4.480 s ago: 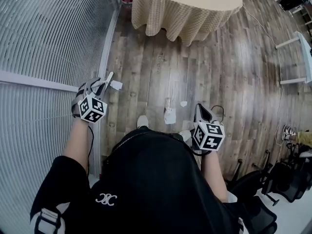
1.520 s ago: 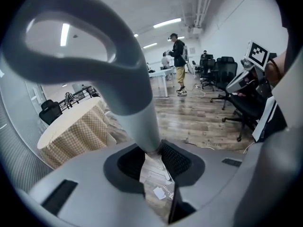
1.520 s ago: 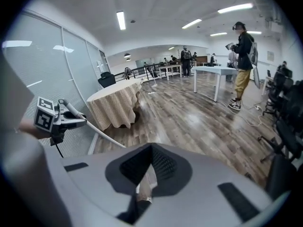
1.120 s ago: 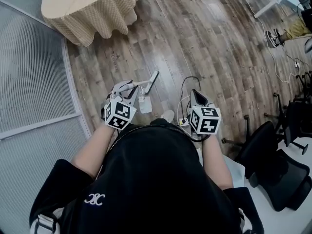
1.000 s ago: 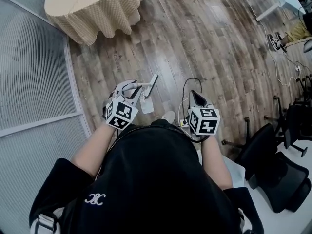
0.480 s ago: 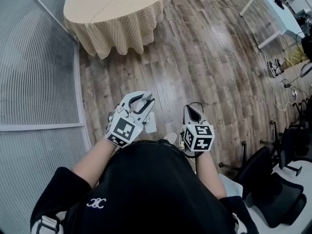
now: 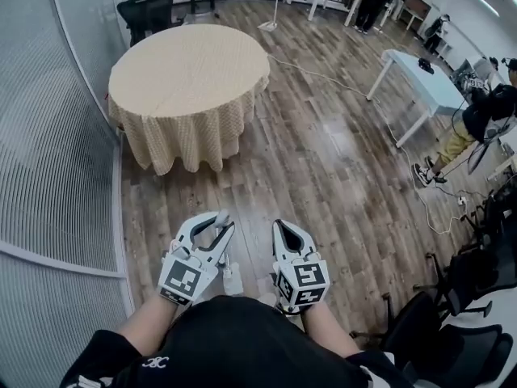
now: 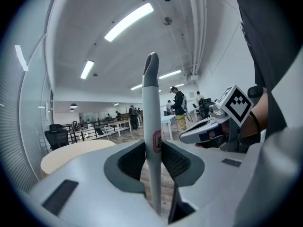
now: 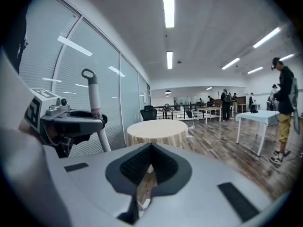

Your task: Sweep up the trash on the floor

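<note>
Left gripper (image 7: pixel 216 221): jaws clamped on an upright white handle (image 8: pixel 151 126), probably that of the sweeping tool; its lower end is out of view. Right gripper (image 7: pixel 284 229): jaws closed on nothing, held just right of the left one. Floor (image 7: pixel 323 176): wood, with a round clothed table (image 7: pixel 190 71) at far left. Trash: none can be made out, and the patch at the person's feet is hidden. Progress: unsettled; the scene fits trash lying elsewhere, or trash swept up.
</note>
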`<act>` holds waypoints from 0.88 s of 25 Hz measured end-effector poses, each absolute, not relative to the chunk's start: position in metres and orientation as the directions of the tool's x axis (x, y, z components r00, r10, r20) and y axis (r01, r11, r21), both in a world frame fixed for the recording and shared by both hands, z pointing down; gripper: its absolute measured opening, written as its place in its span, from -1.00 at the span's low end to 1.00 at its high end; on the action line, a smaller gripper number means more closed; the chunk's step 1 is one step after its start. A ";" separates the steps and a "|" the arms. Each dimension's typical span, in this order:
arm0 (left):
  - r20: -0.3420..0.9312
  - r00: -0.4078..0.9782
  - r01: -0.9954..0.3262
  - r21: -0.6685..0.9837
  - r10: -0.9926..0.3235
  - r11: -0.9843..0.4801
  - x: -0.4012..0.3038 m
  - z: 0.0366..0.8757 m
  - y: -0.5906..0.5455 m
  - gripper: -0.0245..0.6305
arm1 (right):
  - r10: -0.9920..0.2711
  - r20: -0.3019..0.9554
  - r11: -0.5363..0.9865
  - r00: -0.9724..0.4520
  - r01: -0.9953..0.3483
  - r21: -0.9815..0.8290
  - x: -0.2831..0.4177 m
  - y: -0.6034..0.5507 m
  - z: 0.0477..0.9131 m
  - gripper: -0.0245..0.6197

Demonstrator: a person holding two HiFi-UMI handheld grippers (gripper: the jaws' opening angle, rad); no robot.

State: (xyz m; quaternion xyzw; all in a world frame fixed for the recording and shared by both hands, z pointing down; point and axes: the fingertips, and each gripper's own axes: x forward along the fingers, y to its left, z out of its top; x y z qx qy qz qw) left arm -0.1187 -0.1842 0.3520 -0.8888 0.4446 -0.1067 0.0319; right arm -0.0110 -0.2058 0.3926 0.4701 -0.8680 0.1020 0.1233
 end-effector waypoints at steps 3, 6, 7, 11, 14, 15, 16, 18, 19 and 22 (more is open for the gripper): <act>0.160 0.527 -0.833 -0.100 -0.835 -0.545 -0.126 0.342 -0.201 -0.61 | -0.825 0.226 0.522 -0.517 -0.852 -0.043 -0.014 -0.221 0.356 -0.89; 0.170 0.500 -0.852 -0.077 -0.849 -0.517 -0.127 0.341 -0.205 -0.61 | -0.842 0.175 0.511 -0.510 -0.859 -0.039 -0.019 -0.227 0.334 -0.89; 0.171 0.499 -0.853 -0.076 -0.850 -0.516 -0.127 0.339 -0.203 -0.61 | -0.843 0.165 0.514 -0.513 -0.857 -0.039 -0.023 -0.226 0.328 -0.89; 0.167 0.498 -0.855 -0.066 -0.851 -0.514 -0.132 0.334 -0.186 -0.61 | -0.829 0.159 0.537 -0.536 -0.843 -0.040 -0.034 -0.210 0.320 -0.88; 0.157 0.501 -0.856 -0.055 -0.851 -0.514 -0.134 0.335 -0.181 -0.61 | -0.812 0.171 0.561 -0.558 -0.827 -0.036 -0.042 -0.203 0.324 -0.88; 0.160 0.503 -0.855 -0.052 -0.849 -0.516 -0.134 0.337 -0.179 -0.61 | -0.810 0.176 0.564 -0.560 -0.825 -0.032 -0.043 -0.202 0.326 -0.88; 0.164 0.505 -0.854 -0.048 -0.847 -0.519 -0.134 0.340 -0.178 -0.61 | -0.809 0.180 0.565 -0.560 -0.825 -0.027 -0.045 -0.201 0.328 -0.88; 0.173 0.511 -0.850 -0.043 -0.842 -0.525 -0.134 0.344 -0.177 -0.61 | -0.811 0.185 0.561 -0.555 -0.827 -0.023 -0.047 -0.200 0.331 -0.88; 0.177 0.515 -0.848 -0.040 -0.839 -0.529 -0.135 0.346 -0.176 -0.61 | -0.813 0.187 0.558 -0.552 -0.830 -0.024 -0.048 -0.200 0.332 -0.88; 0.182 0.524 -0.842 -0.037 -0.832 -0.539 -0.137 0.348 -0.174 -0.61 | -0.820 0.194 0.545 -0.539 -0.838 -0.023 -0.051 -0.197 0.334 -0.88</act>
